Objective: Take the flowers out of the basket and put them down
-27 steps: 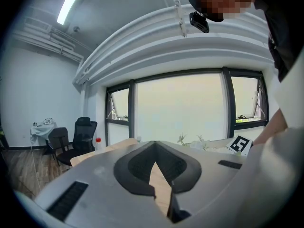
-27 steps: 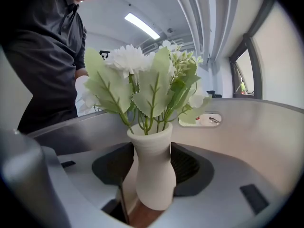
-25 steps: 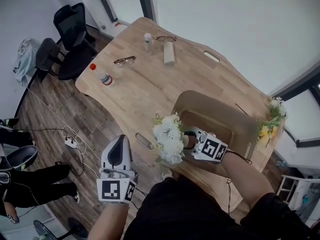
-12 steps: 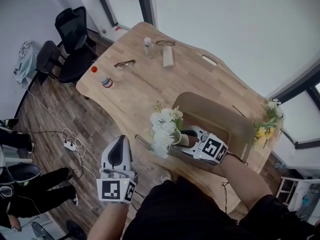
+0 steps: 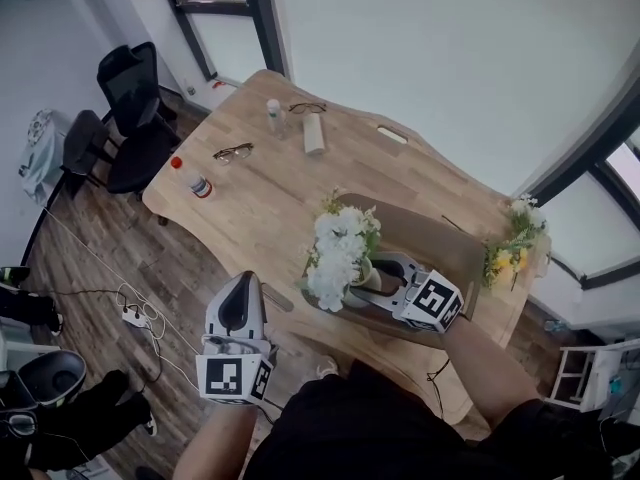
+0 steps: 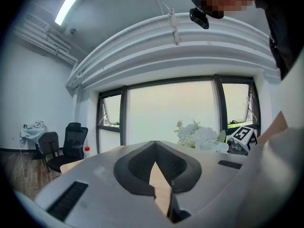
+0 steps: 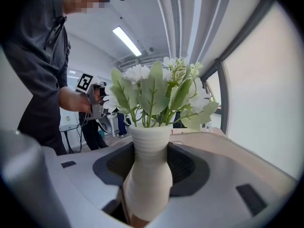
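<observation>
A white ribbed vase [image 7: 147,175] holds white flowers [image 5: 340,250] with green leaves [image 7: 156,91]. My right gripper [image 5: 366,276] is shut on the vase's body and holds it in the air over the left rim of the brown basket [image 5: 440,246]. In the right gripper view, the vase stands upright between the jaws of the right gripper [image 7: 146,186]. My left gripper [image 5: 238,310] hangs off the table's near edge with nothing in it. The left gripper view shows the jaws of the left gripper [image 6: 155,169] meeting, and the flowers [image 6: 199,136] to the right beyond them.
A yellow and white bunch [image 5: 508,248] lies at the table's far right corner. Farther along the wooden table [image 5: 270,193] are a red-capped bottle [image 5: 192,180], glasses [image 5: 232,152], a small bottle [image 5: 273,114] and a pale cylinder [image 5: 313,133]. Black chairs [image 5: 125,108] stand at the left.
My right gripper has raised the vase of flowers and turned it more upright by the basket's left rim. The left gripper has stayed where it was.
</observation>
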Demonstrator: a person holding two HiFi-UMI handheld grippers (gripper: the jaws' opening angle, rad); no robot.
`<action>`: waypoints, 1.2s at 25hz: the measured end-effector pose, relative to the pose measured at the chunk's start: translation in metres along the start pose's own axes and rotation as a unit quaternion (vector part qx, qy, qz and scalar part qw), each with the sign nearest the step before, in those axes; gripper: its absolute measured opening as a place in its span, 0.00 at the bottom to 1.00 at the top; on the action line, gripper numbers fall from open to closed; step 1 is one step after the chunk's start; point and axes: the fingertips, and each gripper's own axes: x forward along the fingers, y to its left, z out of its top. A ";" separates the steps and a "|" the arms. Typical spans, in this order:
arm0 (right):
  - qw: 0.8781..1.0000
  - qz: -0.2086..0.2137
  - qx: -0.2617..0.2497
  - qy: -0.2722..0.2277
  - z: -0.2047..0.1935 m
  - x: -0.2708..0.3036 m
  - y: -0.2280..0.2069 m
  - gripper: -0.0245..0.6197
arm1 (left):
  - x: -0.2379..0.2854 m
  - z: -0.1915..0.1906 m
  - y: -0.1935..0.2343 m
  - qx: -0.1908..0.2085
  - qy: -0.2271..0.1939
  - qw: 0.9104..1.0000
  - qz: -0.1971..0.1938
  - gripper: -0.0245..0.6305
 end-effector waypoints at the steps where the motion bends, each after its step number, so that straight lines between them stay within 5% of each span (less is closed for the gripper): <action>1: 1.000 -0.010 0.006 -0.005 0.002 -0.006 -0.002 0.40 | 0.002 0.001 -0.002 0.000 -0.002 1.000 -0.004 0.04; 16: 0.982 -0.163 0.033 -0.088 0.069 -0.120 -0.038 0.40 | 0.043 0.024 -0.067 -0.006 -0.031 0.995 -0.096 0.04; 30: 0.956 -0.272 0.029 -0.107 0.100 -0.222 -0.032 0.40 | 0.081 0.034 -0.142 -0.016 -0.046 0.978 -0.205 0.04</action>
